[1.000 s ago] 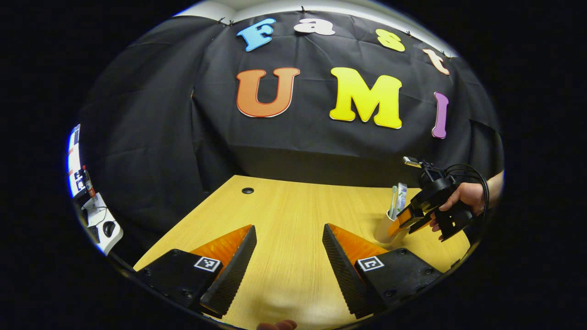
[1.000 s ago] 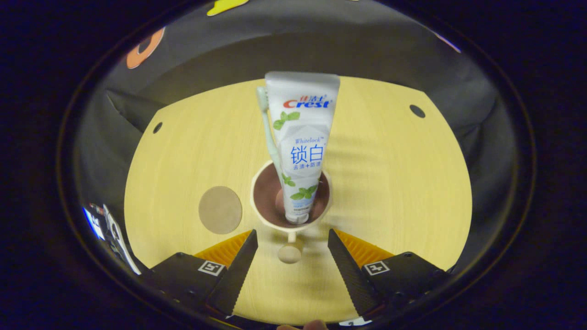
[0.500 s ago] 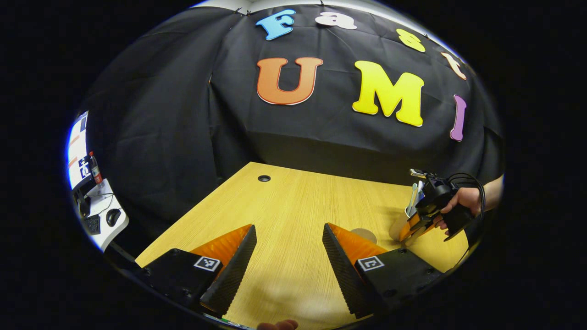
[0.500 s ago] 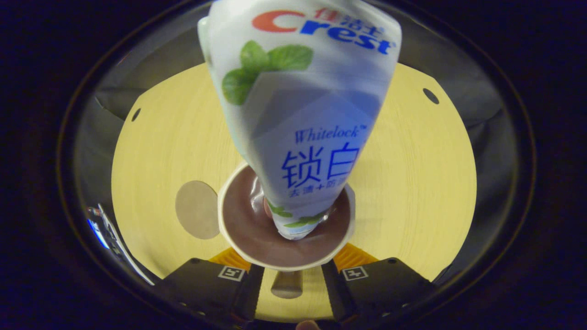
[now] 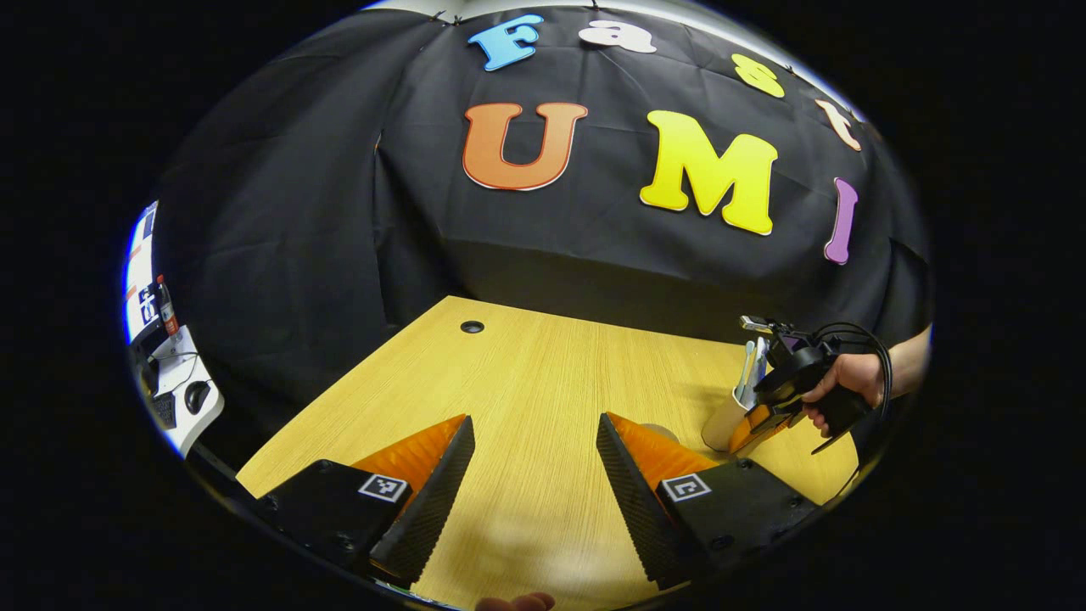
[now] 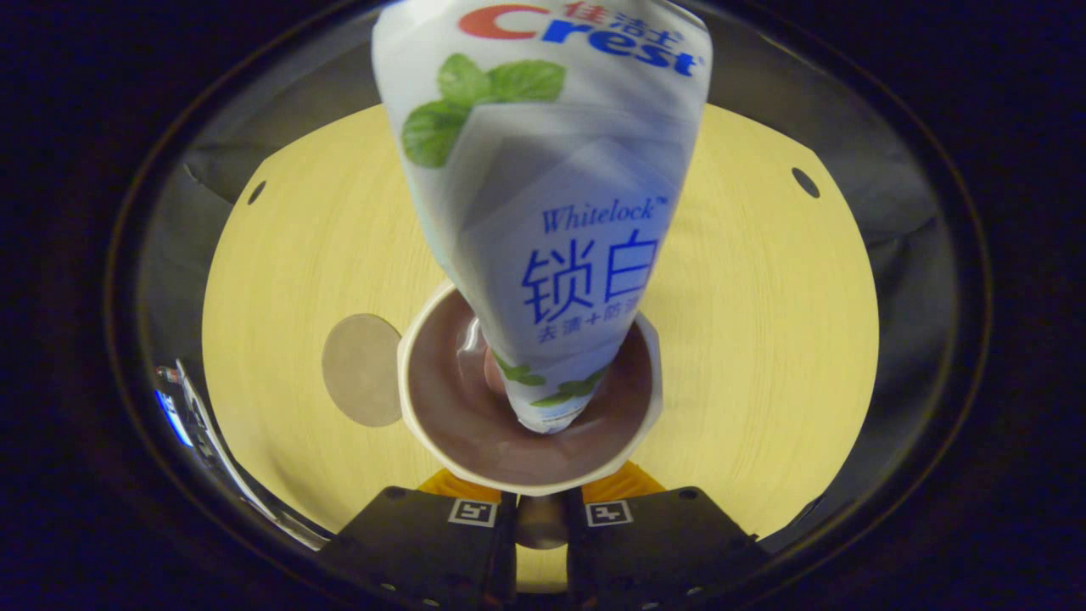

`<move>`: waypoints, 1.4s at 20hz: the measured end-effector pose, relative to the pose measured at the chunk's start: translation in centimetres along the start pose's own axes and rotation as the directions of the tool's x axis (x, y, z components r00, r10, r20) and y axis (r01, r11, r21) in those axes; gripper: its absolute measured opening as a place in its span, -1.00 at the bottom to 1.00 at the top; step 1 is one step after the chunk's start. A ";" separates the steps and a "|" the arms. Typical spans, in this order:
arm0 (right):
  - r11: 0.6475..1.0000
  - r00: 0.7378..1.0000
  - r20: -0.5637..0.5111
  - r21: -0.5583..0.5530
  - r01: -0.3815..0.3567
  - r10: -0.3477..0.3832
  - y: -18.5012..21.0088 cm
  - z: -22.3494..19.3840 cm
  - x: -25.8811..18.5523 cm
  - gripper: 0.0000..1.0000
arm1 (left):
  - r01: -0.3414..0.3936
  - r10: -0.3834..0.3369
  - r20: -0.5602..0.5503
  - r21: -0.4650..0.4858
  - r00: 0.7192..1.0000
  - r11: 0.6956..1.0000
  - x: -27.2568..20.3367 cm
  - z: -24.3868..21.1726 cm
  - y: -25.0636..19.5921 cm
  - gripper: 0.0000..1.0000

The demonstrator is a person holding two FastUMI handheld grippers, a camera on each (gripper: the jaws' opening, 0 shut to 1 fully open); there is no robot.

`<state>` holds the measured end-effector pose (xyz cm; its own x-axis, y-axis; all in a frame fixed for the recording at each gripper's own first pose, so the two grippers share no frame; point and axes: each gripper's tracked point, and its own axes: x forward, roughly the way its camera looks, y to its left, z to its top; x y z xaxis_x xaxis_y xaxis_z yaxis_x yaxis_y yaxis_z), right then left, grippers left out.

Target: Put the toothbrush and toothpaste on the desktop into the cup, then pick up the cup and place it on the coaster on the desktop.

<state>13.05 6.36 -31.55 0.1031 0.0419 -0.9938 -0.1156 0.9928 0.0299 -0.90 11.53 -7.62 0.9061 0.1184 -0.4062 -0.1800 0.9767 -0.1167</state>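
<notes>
A cream cup (image 6: 528, 477) with a brown inside stands close under the right gripper view, a white toothpaste tube (image 6: 551, 212) upright in it. My right gripper (image 6: 541, 511) is shut on the cup's handle (image 6: 541, 530). A round brown coaster (image 6: 361, 370) lies on the wood table (image 6: 747, 322) just left of the cup. In the left gripper view the cup (image 5: 719, 422) leans slightly, with a pale toothbrush (image 5: 746, 371) and the tube in it, held by the right gripper (image 5: 740, 431) in a hand (image 5: 848, 378). My left gripper (image 5: 534, 421) hovers open over the table (image 5: 543, 373), holding nothing. Whether the cup touches the table I cannot tell.
The coaster (image 5: 655, 430) peeks out behind my left gripper's right finger. Cable holes sit in the tabletop (image 5: 472, 327) (image 6: 804, 182). A side desk with a mouse and screen (image 5: 174, 395) stands beyond the table's left edge. Black cloth walls the far side.
My right gripper came down to the cup and its fingers went from wide open to shut on the handle. The left gripper stayed open, drifting only slightly.
</notes>
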 end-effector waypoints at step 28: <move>0.985 0.987 0.118 -0.144 -0.093 0.111 4.7 -4.6 -7.5 0.82 | -0.008 0.008 -0.024 -0.004 1.000 1.000 -4.4 -1.3 0.3 0.85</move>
<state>7.21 10.23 -24.44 0.2050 0.1643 -0.9649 -0.2654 0.9582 0.1068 -5.43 11.11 -7.00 0.8951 0.1220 -0.4289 -0.1890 0.9750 -0.1169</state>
